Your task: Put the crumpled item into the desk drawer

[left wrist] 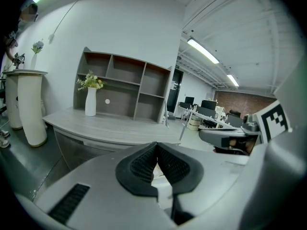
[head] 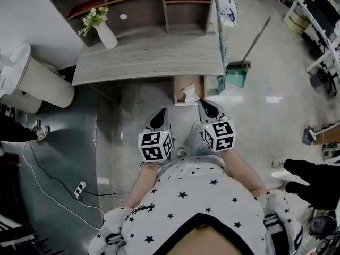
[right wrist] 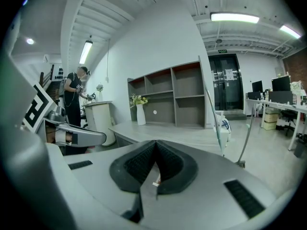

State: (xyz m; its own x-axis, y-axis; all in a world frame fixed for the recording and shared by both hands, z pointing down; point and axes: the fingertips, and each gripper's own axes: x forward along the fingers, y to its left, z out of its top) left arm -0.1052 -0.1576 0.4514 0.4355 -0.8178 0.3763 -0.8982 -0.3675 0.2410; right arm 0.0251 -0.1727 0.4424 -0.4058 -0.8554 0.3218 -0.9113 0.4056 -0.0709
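- The crumpled item (head: 190, 93) lies inside the open drawer (head: 187, 81), which is pulled out from under the front edge of the table (head: 149, 57).
- It sits just ahead of the right tool (head: 208, 108) and slightly to its left. It is also ahead of the left tool (head: 161, 116) and off to its right. Neither tool touches it.
- It is a white, bunched lump. From the head view its longer side seems to run along the drawer's depth, toward the table, though it is too small to be sure.
- The left tool's (left wrist: 156, 145) jaws are pressed together at the tips with nothing gripped between them.
- The right tool's (right wrist: 155, 143) jaws are likewise closed tip to tip and hold nothing.
- Both tools hang side by side, near each other, pointing toward the table.
- By count there are one crumpled item, one open drawer, two tools, one white vase (head: 107, 36) of flowers on the table, and one dustpan (head: 237, 74) on the floor by the table's right end.
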